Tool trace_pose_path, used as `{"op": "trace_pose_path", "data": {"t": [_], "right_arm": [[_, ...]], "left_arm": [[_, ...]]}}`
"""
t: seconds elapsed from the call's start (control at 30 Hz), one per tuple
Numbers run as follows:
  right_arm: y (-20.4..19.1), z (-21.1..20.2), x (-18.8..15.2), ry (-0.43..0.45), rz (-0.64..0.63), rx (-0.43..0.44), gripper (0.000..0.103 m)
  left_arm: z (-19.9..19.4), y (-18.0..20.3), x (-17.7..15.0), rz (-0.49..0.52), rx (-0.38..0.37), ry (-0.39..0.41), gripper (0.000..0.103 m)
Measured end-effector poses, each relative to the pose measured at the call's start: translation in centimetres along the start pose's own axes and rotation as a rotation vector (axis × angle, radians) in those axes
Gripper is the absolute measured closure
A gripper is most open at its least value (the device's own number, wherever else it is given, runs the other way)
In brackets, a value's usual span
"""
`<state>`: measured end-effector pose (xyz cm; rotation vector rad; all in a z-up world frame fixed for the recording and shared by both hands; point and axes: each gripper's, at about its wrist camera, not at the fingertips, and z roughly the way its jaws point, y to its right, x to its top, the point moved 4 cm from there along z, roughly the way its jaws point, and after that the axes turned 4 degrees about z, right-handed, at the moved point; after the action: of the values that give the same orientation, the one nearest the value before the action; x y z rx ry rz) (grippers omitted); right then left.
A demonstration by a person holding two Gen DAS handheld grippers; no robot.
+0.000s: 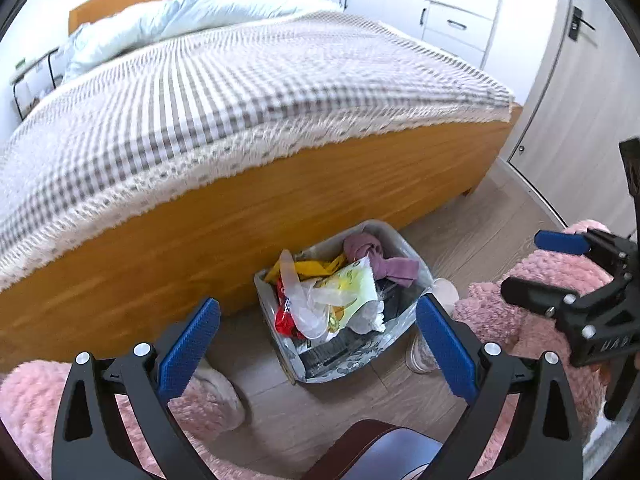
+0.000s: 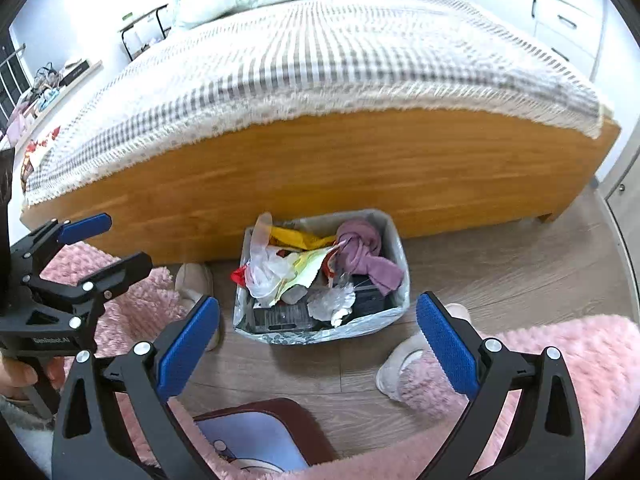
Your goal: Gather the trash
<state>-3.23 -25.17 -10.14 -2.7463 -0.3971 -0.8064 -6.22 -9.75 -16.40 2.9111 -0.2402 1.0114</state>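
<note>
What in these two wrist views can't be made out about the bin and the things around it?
- Trash bin: its lower contents, buried under the purple cloth and plastic wrappers in both views.
- Maroon-rimmed object: cut off by the bottom edge and the right gripper fingers.
- Slippers: partly hidden by pink fuzzy trousers.
- Bedspread pattern: motion-blurred.

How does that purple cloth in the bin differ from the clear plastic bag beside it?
The purple cloth is opaque, matte fabric; the clear plastic bag is see-through and glossy. The cloth is twisted into a knot-like bundle with one end trailing down; the bag is loosely crumpled. The cloth lies at the bin's right side, the bag at its left, poking above the rim. Both rest on top of the pile, touched by neither tool.
</note>
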Motion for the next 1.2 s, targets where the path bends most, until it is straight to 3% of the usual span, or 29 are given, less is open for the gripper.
{"op": "trace_pose_path", "data": {"t": [0.2, 0.4, 0.6, 0.77, 0.9, 1.2], "right_arm": [[-0.1, -2.3, -0.9, -0.011, 0.020, 0.024, 0.008], [-0.7, -4.5, -2.0, -0.001, 0.023, 0.034, 0.008], [-1.2, -5.7, -2.4, 0.027, -0.014, -0.006, 0.008], [-1.5, -6.0, -2.5, 0.035, -0.024, -0.030, 0.008], [-1.5, -6.1, -2.4, 0.041, -0.026, -0.040, 0.008], [-1.4, -6.2, -2.3, 0.048, -0.017, -0.047, 0.008]], "left_arm": [[-3.5, 1.0, -0.2, 0.049, 0.076, 0.076, 0.008], [-5.4, 1.3, -0.7, 0.052, 0.122, 0.097, 0.008], [-5.6, 1.4, -1.3, 0.010, -0.006, 0.098, 0.008], [-6.2, 2.2, -1.6, 0.035, 0.038, 0.123, 0.008], [-6.9, 2.3, -1.5, 0.024, -0.007, 0.153, 0.008], [-7.3, 2.3, -1.6, 0.006, -0.031, 0.165, 0.008]]}}
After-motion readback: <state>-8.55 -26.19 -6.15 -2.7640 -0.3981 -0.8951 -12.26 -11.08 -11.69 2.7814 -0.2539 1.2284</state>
